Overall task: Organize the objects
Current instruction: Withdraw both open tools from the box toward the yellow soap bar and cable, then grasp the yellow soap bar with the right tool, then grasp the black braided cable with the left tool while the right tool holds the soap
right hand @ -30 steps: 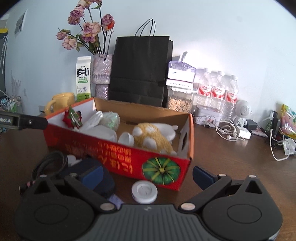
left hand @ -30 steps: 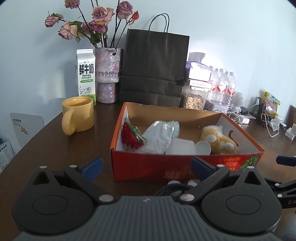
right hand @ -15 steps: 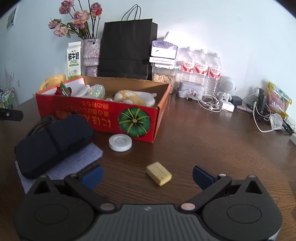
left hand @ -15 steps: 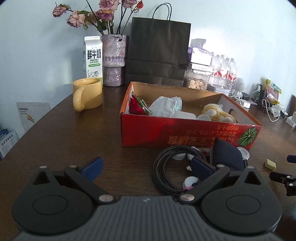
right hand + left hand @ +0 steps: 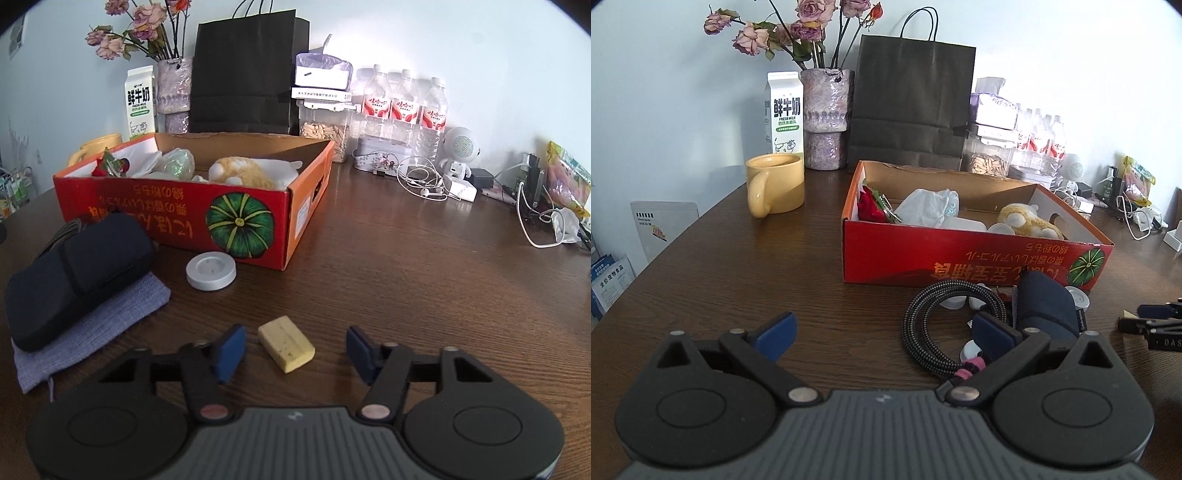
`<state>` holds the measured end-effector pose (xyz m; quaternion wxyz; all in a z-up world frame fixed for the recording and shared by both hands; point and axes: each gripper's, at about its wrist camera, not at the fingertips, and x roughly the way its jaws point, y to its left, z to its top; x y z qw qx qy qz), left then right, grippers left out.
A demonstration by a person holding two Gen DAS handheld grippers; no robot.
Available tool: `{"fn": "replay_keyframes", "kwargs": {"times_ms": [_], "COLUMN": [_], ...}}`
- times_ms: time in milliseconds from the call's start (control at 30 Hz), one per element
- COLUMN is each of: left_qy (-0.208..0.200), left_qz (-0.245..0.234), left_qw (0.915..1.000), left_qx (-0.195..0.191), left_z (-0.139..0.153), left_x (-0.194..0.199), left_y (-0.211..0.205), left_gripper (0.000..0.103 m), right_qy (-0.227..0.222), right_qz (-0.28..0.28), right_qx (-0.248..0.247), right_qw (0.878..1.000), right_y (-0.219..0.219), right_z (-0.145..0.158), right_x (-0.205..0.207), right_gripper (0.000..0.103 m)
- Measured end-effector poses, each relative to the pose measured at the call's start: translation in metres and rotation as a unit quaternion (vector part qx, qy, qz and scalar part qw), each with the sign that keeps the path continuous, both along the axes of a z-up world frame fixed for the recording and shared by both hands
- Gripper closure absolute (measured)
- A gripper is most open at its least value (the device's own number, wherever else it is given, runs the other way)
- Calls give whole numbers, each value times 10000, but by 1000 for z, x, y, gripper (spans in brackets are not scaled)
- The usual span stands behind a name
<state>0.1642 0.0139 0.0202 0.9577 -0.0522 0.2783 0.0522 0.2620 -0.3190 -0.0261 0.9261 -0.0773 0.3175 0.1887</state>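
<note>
Half the coiled cable [image 5: 945, 325] hides behind the left gripper [image 5: 886, 332].

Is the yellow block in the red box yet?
Out. The yellow block lies on the table, between the closing right gripper's pads, untouched; red box sits beyond.

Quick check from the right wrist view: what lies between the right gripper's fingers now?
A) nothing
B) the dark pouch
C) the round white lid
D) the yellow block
D: the yellow block lies on the table between the closing fingers of the right gripper, pads not yet touching it.
</note>
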Motion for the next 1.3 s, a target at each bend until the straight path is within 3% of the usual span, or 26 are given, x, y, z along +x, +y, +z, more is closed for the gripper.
{"fn": "replay_keyframes", "kwargs": {"times_ms": [33,67,633,1300], "left_qy": [4,4,149,474], "left_qz": [5,1,-204,-1027], "left_qw": [10000,10000,9997,9936], "left_qx": [0,-3,-12,63], "left_z": [0,0,-10,-26], "left_x": [0,0,10,43], "left_y": [0,0,-2,-17], "left_gripper": [0,0,0,0], "right_qy": [28,8,-751,-818], "right_qz": [59,65,257,348], "right_qx": [81,81,238,479], "right_qw": [9999,9999,9966,9949], "right_y": [0,0,32,78], "right_z": [0,0,11,14], "right_x": [1,0,-37,-47], "right_gripper": [69,72,73,73]}}
